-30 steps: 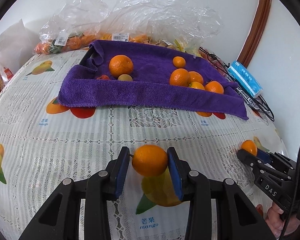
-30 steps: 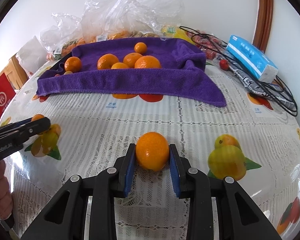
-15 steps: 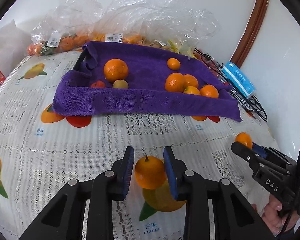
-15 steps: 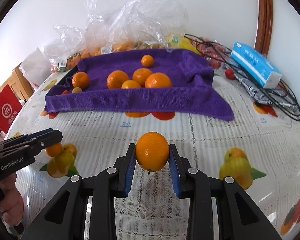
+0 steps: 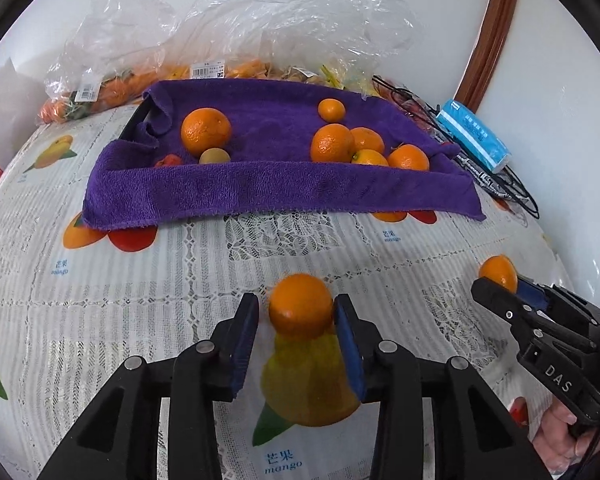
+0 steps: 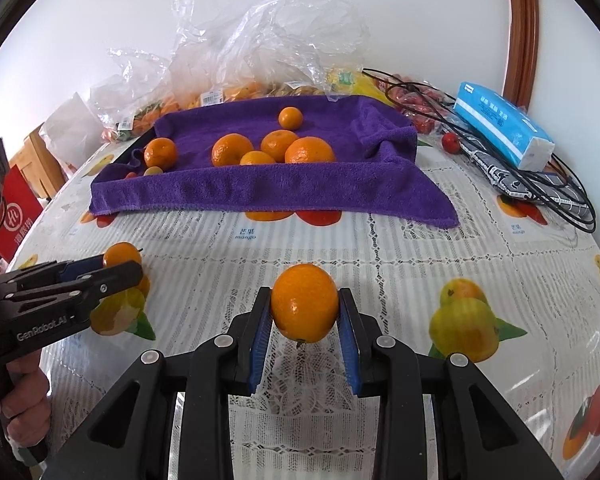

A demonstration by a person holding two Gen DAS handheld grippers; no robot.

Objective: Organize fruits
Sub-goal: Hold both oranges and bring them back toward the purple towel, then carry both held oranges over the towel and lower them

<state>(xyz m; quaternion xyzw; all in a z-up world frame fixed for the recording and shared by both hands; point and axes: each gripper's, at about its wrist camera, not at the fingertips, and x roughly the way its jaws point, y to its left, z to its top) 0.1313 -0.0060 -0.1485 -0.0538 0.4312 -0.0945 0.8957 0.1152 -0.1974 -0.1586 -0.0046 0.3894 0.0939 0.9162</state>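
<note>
My left gripper (image 5: pixel 296 312) points down at the tablecloth with an orange (image 5: pixel 300 306) between its blue pads. Its jaws are opening: the orange touches the right pad and a gap shows at the left pad. The right wrist view shows this gripper (image 6: pixel 120 266) and its orange (image 6: pixel 120 252) at the left. My right gripper (image 6: pixel 304 308) is shut on a second orange (image 6: pixel 304 302), held just above the cloth; it appears again, as gripper (image 5: pixel 500 286) and orange (image 5: pixel 498 272). Behind lies a purple towel (image 5: pixel 260 192) (image 6: pixel 260 192) over a dark tray, holding several oranges and two small fruits.
Clear plastic bags (image 5: pixel 260 20) of fruit pile up against the wall behind the towel. A blue tissue pack (image 6: pixel 500 128), black cables (image 6: pixel 540 184) and a small red fruit (image 6: pixel 451 142) lie at the right. The tablecloth carries printed fruit pictures. A hand holds each gripper.
The left jaws narrowed on the orange half a second ago and have widened again, leaving a gap at the left pad. The right gripper keeps its grip.
</note>
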